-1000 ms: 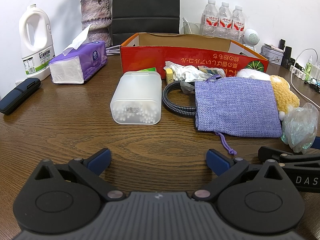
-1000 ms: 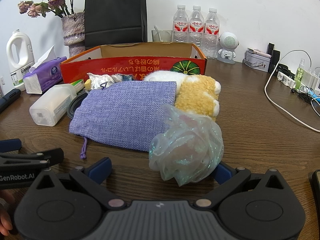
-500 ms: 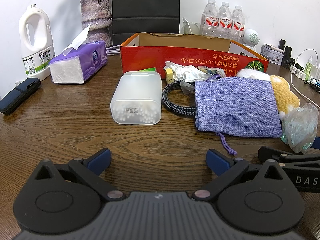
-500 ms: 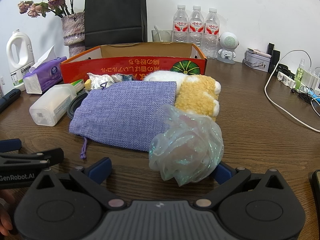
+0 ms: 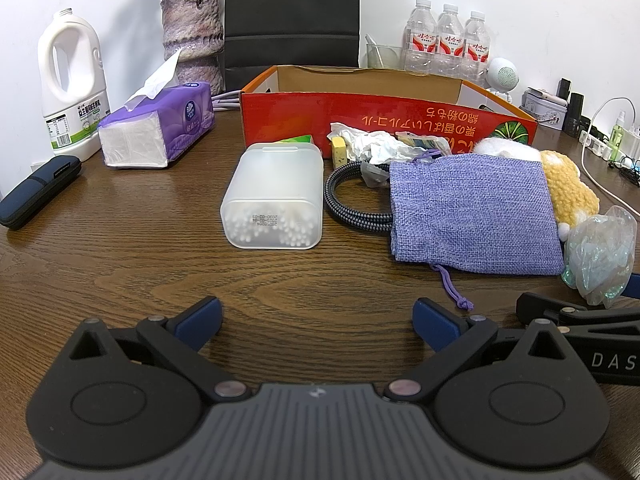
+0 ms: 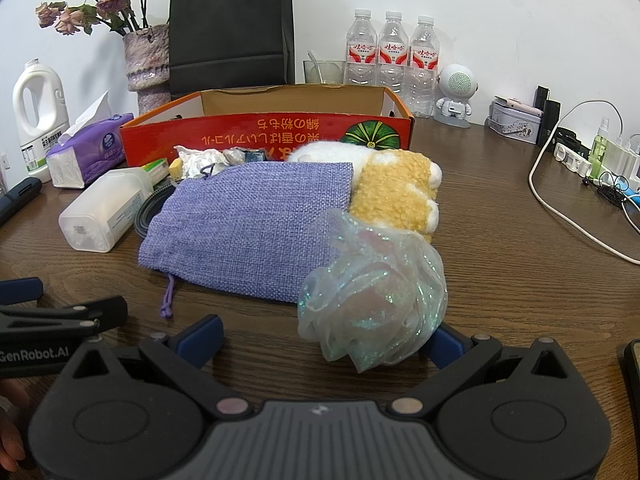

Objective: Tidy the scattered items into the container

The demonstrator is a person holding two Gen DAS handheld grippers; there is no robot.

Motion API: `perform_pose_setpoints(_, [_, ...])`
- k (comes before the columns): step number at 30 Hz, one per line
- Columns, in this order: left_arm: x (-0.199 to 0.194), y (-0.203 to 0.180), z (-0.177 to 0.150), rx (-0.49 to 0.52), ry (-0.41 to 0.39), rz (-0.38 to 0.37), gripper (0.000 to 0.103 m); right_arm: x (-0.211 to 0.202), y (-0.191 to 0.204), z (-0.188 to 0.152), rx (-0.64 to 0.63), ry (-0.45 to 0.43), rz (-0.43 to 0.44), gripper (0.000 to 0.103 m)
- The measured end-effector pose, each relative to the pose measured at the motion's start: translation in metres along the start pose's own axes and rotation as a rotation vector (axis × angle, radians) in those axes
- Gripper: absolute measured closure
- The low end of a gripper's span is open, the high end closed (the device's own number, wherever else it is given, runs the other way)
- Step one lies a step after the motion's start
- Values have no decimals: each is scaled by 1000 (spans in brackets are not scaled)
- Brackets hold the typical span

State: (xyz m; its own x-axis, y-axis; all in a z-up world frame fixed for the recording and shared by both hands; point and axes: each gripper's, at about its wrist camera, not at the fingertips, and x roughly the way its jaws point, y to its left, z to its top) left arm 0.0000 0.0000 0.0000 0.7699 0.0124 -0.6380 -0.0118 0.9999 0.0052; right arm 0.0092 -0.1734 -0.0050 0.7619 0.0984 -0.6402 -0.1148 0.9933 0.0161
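Both the left gripper [image 5: 316, 314] and the right gripper [image 6: 320, 338] rest on the table [image 5: 120, 264] with fingers apart. A mesh pouch [image 6: 376, 292] lies at the right gripper's 1 o'clock, the red box [image 6: 264, 134] toward 12.

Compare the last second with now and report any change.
Nothing visibly changed. Both grippers, left and right, rest open and empty above the table; the purple pouch, mesh pouf and cotton swab box lie where they were, outside the red box.
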Motion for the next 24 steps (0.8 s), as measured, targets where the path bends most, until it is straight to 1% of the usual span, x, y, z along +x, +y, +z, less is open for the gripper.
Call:
perform_pose_setpoints(18, [0, 0, 0, -1, 0, 6, 0, 1, 0, -1, 1, -1, 0, 0])
perform_pose_setpoints(20, [-1, 1, 0, 16, -7, 5, 0, 2, -1, 0, 6, -1, -3, 0])
perform_pose_setpoints(21, [-3, 3, 2, 36, -18, -15, 0, 1, -2, 2, -2, -1, 0, 0])
perform_pose_setpoints(22, [-6, 7, 4, 44, -46, -34, 0, 0, -5, 4, -17, 8, 19, 0])
perform_pose_setpoints(23, [-11, 12, 8, 35, -98, -36, 0, -3, -8, 7, -28, 26, 43, 0])
perform_pose_setpoints(24, [-17, 18, 12, 20, -155, -29, 0, -8, -12, 11, -19, 25, 47, 3])
